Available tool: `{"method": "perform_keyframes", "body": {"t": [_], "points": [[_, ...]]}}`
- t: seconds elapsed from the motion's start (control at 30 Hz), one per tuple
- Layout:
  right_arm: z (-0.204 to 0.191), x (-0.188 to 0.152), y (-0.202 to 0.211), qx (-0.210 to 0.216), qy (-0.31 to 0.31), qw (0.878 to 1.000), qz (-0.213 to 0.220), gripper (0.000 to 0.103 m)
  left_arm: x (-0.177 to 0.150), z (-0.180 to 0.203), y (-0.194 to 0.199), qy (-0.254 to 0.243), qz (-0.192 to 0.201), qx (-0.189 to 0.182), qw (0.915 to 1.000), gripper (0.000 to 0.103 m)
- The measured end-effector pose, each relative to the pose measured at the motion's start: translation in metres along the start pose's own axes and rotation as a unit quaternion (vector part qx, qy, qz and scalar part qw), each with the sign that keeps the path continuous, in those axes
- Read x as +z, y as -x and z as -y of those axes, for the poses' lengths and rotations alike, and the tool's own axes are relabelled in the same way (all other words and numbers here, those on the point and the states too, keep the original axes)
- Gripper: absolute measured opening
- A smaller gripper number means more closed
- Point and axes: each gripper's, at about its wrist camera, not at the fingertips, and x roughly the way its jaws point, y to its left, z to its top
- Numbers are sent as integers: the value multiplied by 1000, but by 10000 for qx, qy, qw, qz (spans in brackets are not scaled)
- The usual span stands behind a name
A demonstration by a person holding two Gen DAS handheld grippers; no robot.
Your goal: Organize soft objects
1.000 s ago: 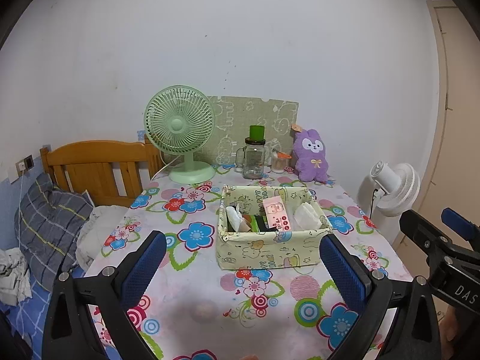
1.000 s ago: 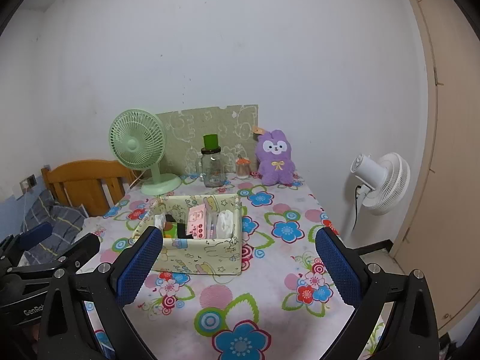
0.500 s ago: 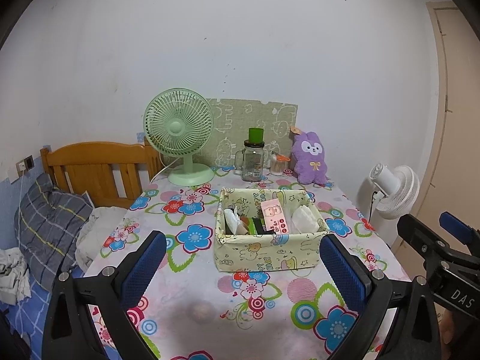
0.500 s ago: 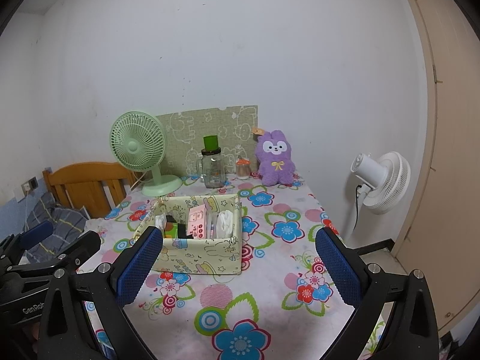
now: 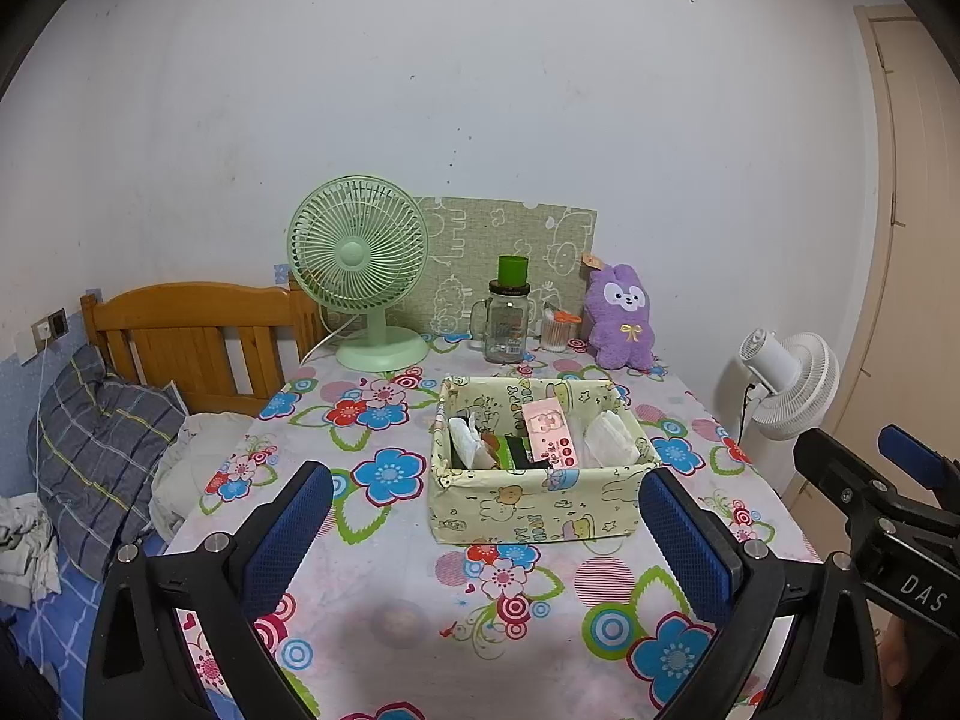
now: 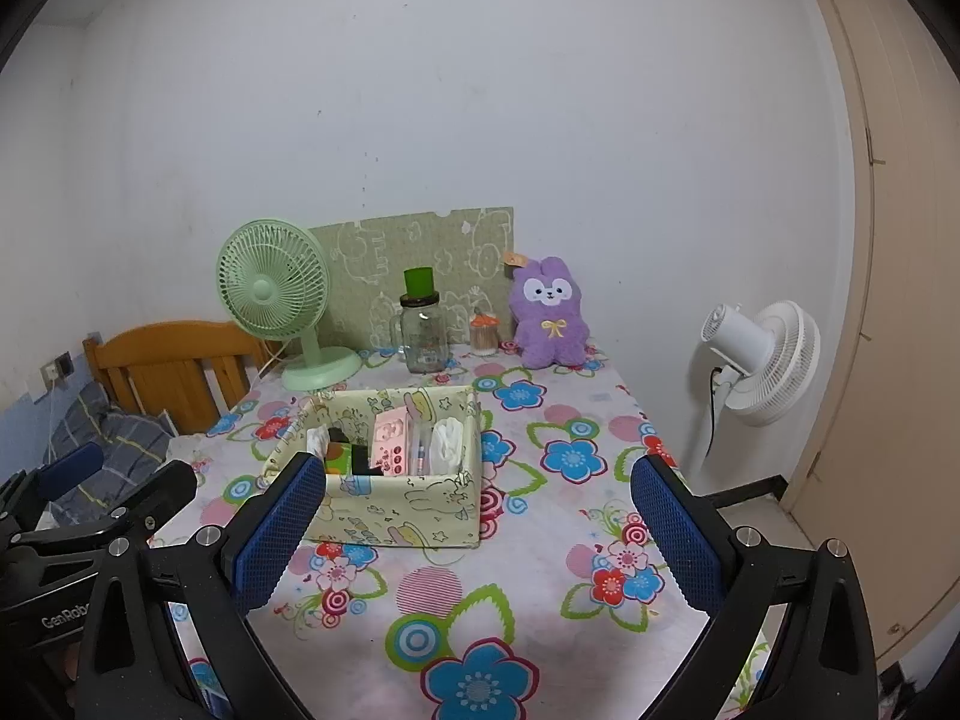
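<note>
Left-wrist footage shows the purple plush rabbit (image 5: 621,318) propped upright against the back wall, well apart from the fabric storage box (image 5: 534,459) set mid-table — a likely destination, since white soft packs (image 5: 612,447) are already stood inside it. Both the left gripper (image 5: 489,531) and the right gripper (image 6: 474,531) are held spread wide and empty above the near edge of the flowered tablecloth (image 6: 540,600) — a reach is judged not yet begun.

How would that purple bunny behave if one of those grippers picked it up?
The purple bunny looks plush, so it would probably squash between the fingers and feel light for its size. It sits upright against the wall, so a push would likely topple it, not slide it. Breakage seems unlikely.
</note>
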Motion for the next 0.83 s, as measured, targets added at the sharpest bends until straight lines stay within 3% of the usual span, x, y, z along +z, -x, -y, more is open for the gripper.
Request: {"method": "perform_keyframes", "body": {"t": [0.83], "points": [[-2, -1, -2, -3, 6, 10000, -28, 103, -1, 1, -2, -47, -21, 12, 10000, 103]]}}
